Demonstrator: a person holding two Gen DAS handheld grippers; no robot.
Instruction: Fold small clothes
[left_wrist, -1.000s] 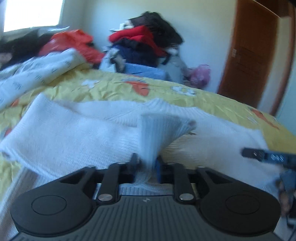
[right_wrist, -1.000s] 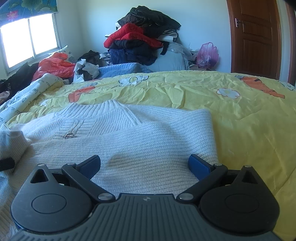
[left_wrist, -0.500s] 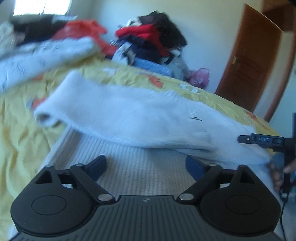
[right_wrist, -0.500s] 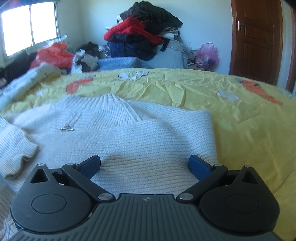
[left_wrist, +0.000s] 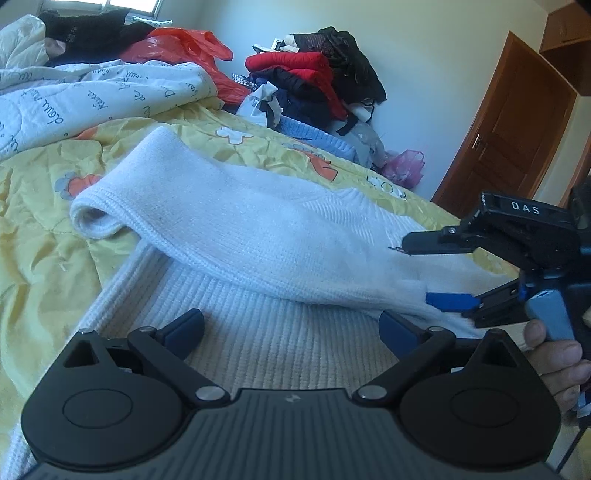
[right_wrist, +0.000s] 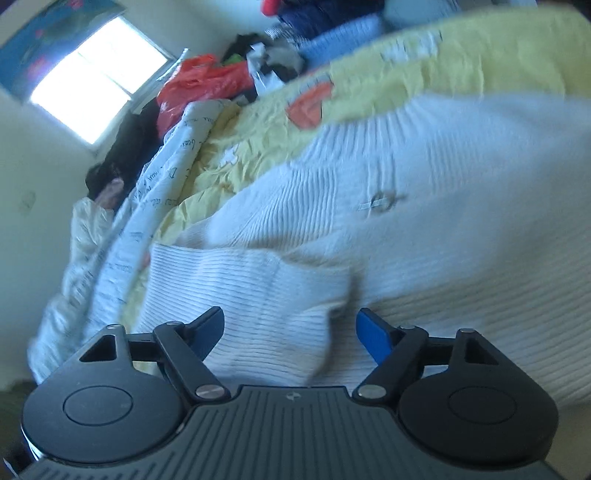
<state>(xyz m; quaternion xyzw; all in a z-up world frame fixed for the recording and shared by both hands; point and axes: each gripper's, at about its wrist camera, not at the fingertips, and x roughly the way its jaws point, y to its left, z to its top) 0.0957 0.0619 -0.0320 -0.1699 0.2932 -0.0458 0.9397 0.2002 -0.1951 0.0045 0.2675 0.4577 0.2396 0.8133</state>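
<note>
A white knit sweater (left_wrist: 258, 354) lies flat on the yellow bedspread (left_wrist: 44, 266). One sleeve (left_wrist: 229, 221) is folded across its body. My left gripper (left_wrist: 291, 319) hovers over the ribbed hem; its jaws are opening and nothing is between them. At the right of the left wrist view a hand (left_wrist: 557, 365) holds my right gripper (left_wrist: 424, 271) at the sleeve's cuff end. The right wrist view is tilted and blurred. There the sleeve cuff (right_wrist: 258, 280) lies between the closing jaws of my right gripper (right_wrist: 291, 314), with gaps showing beside both pads.
A white quilt with script print (left_wrist: 92, 99) is bunched at the bed's far left. Behind it are a red plastic bag (left_wrist: 184, 44) and a heap of clothes (left_wrist: 317, 74) against the wall. A wooden door (left_wrist: 517, 122) and a pink bag (left_wrist: 404, 168) are at the right.
My left gripper has let go of the sleeve and opened wide; the sleeve now lies across the sweater. My right gripper swung left to the cuff, rolled, and its jaws narrowed.
</note>
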